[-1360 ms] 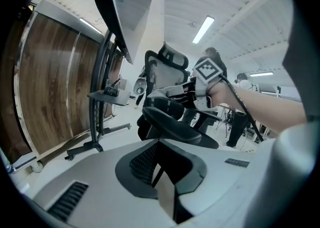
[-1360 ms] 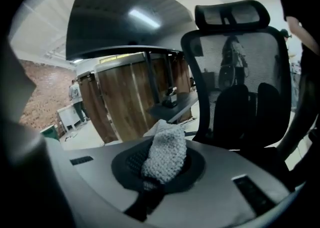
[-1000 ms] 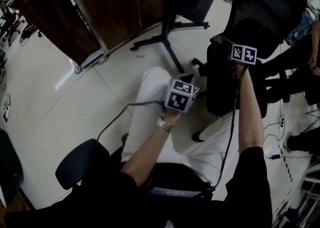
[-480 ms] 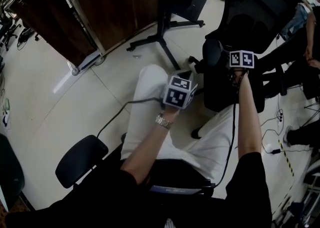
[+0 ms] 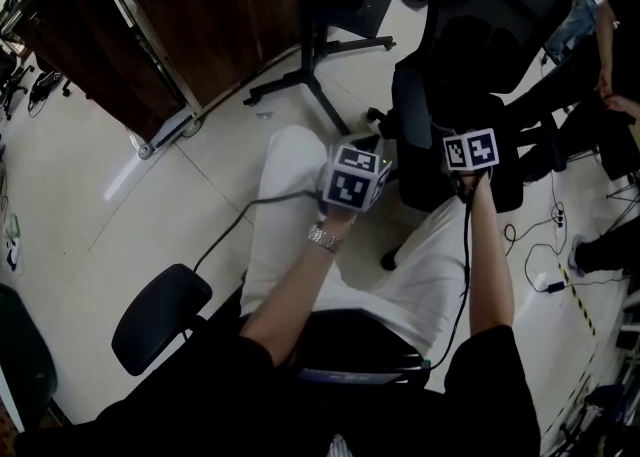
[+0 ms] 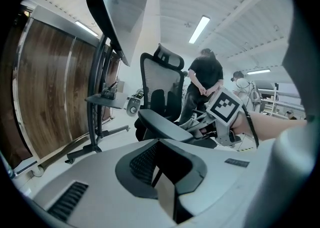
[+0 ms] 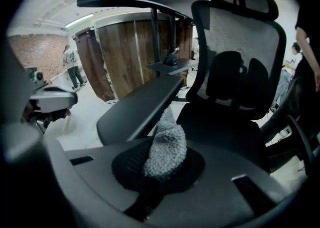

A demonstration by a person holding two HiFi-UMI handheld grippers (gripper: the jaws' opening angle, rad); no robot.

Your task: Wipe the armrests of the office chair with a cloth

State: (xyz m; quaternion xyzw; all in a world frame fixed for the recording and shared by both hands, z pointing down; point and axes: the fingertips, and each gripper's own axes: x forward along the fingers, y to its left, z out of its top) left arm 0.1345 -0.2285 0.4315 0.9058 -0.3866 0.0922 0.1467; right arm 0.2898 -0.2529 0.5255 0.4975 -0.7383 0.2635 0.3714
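A black mesh office chair [image 5: 487,15] stands ahead of me, and its dark padded armrest [image 7: 141,103] runs away from my right gripper. My right gripper [image 7: 161,166] is shut on a grey knitted cloth [image 7: 165,147] that sits against the near end of that armrest. In the head view the right gripper [image 5: 469,152] hangs over the armrest [image 5: 412,110]. My left gripper [image 5: 352,179] is held over my white-trousered knee, to the left of the chair, shut and with nothing in it. The left gripper view shows the armrest [image 6: 161,124] and the right gripper's marker cube [image 6: 224,107] beyond it.
Wood-panelled partitions [image 5: 190,15] stand at the back left, with a black stand's legs [image 5: 318,80] in front of them. A black round seat [image 5: 160,317] is at my lower left. Cables [image 5: 545,245] trail over the floor at right, where other people [image 5: 600,35] stand.
My right gripper has drawn back toward me along the armrest with the cloth. The left gripper has hardly moved, and the view has shifted slightly.
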